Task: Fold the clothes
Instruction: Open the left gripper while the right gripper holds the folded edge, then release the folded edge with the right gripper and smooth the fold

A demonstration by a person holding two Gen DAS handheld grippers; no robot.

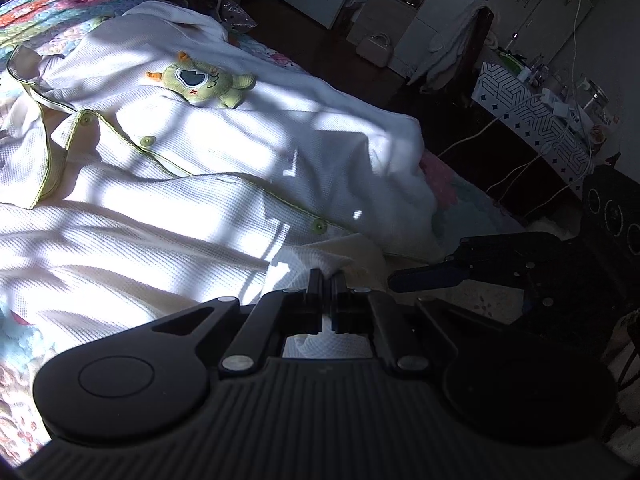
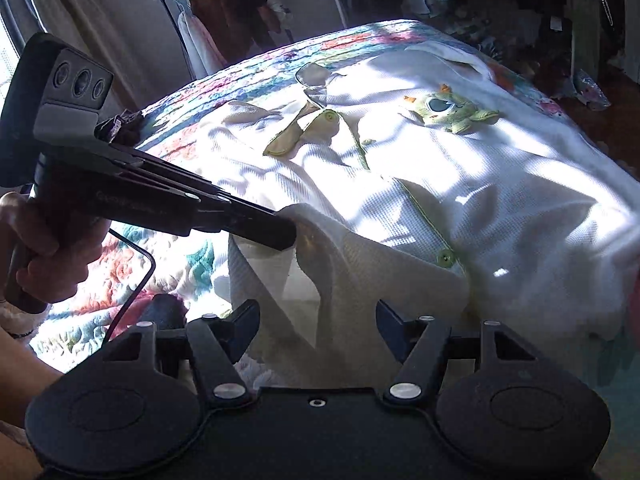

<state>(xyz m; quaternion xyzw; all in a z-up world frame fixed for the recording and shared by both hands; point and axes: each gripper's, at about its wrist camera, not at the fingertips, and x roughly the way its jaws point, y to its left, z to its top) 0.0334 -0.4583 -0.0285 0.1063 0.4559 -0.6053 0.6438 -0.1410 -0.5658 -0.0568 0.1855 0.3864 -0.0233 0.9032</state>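
Left wrist view has the white pajama top (image 1: pixel 192 152) spread across the floral quilt (image 1: pixel 48 8), green monster patch (image 1: pixel 204 84) upper left of centre. Low in frame the left gripper (image 1: pixel 327 280) pinches a lifted corner of the fabric. Right wrist view adds the hand (image 2: pixel 44 240) on that gripper's handle at left; the right gripper (image 2: pixel 318 326) stands apart, fabric between its jaws, unpressed. Only the left view shows the patterned side table (image 1: pixel 532 120).
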